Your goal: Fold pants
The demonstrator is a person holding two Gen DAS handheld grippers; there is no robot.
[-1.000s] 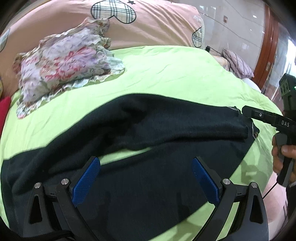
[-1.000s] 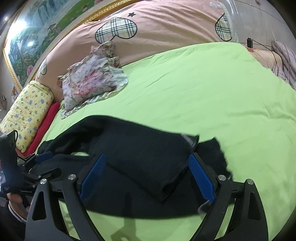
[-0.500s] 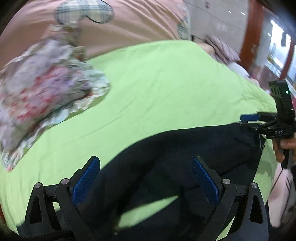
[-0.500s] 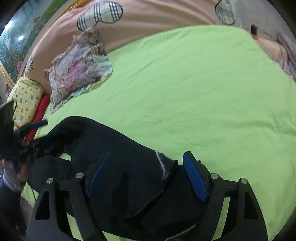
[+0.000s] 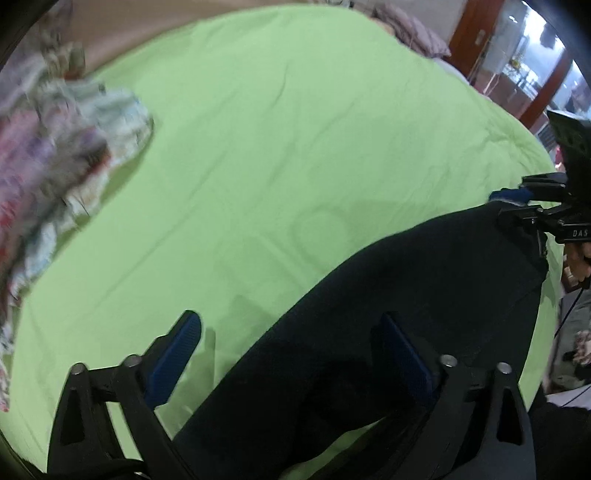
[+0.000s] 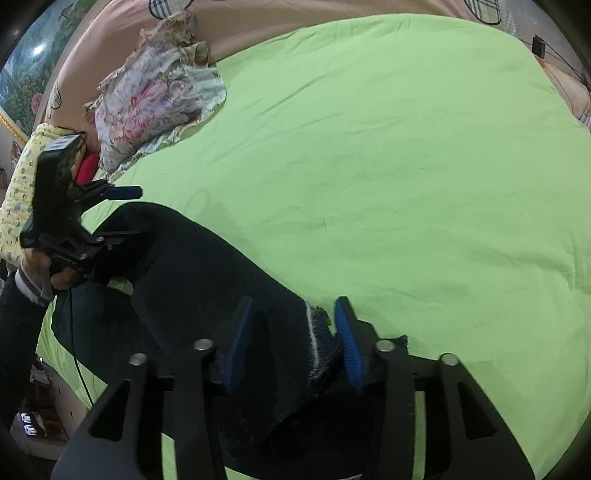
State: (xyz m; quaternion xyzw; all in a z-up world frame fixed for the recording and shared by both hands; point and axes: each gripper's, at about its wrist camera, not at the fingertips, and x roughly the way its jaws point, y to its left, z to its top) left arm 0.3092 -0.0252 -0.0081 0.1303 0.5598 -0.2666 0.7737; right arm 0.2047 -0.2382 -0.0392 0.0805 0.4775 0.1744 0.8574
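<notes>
Black pants lie on the green bed sheet, stretched between my two grippers. My left gripper has its blue pads wide apart, over one end of the pants; it also shows in the right wrist view, its jaws around the far end of the pants. My right gripper has its pads half closed around the bunched end with a pale hem; whether it pinches the cloth is unclear. It also shows in the left wrist view.
A floral ruffled pillow lies at the head of the bed. A yellow pillow and a red item lie at the left edge. A pink headboard cover is behind. A dark wooden door frame stands beyond the bed.
Both grippers have swung over the bed with the pants between them. The right gripper's pads have narrowed around the cloth. The left wrist view has turned right and blurred.
</notes>
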